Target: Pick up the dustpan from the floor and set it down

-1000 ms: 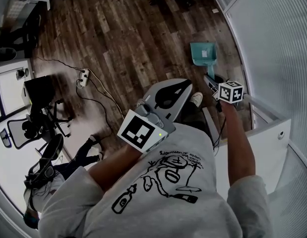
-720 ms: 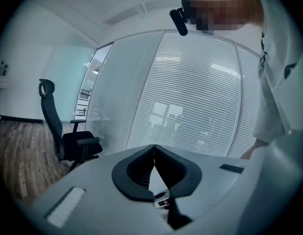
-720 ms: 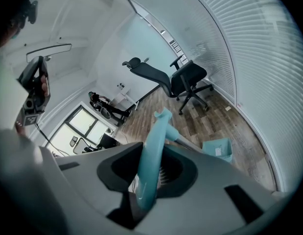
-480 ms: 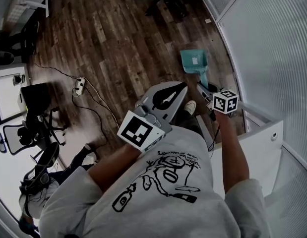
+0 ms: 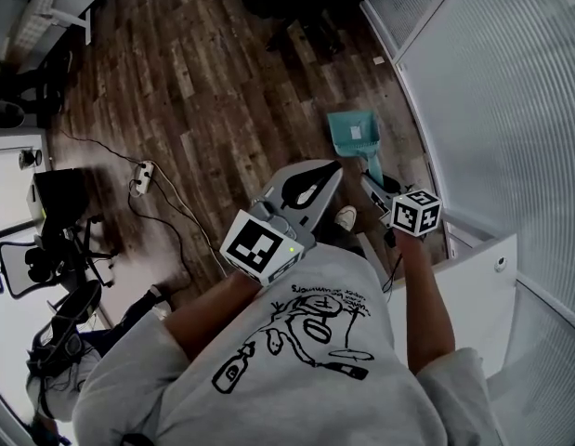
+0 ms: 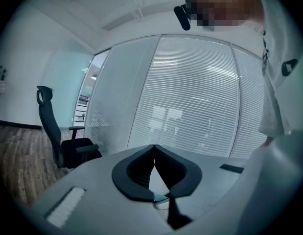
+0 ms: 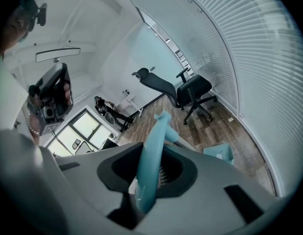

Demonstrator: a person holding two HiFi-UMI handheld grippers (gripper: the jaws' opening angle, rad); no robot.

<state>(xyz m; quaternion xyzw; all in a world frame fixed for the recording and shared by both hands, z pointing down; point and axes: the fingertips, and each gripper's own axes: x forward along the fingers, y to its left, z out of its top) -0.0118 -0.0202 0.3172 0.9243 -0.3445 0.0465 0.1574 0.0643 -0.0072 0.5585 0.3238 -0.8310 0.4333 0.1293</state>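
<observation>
Clamping the dustpan point(image 5: 354, 136), the right tool point(image 5: 375, 189) points forward and downward.

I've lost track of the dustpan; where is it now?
Head view, right of centre: the teal dustpan is held by its handle in the right gripper, over the wood floor beside the glass wall.

One teal dustpan point(image 5: 354, 136), two grippers, left gripper point(image 5: 333, 168) and right gripper point(image 5: 372, 186), two marker cubes point(image 5: 259, 247) point(image 5: 417, 210), one white power strip point(image 5: 138, 177), one white shoe point(image 5: 345, 217), two black office chairs point(image 7: 158, 86) point(image 7: 196, 89) by the glass wall point(image 7: 268, 67).
</observation>
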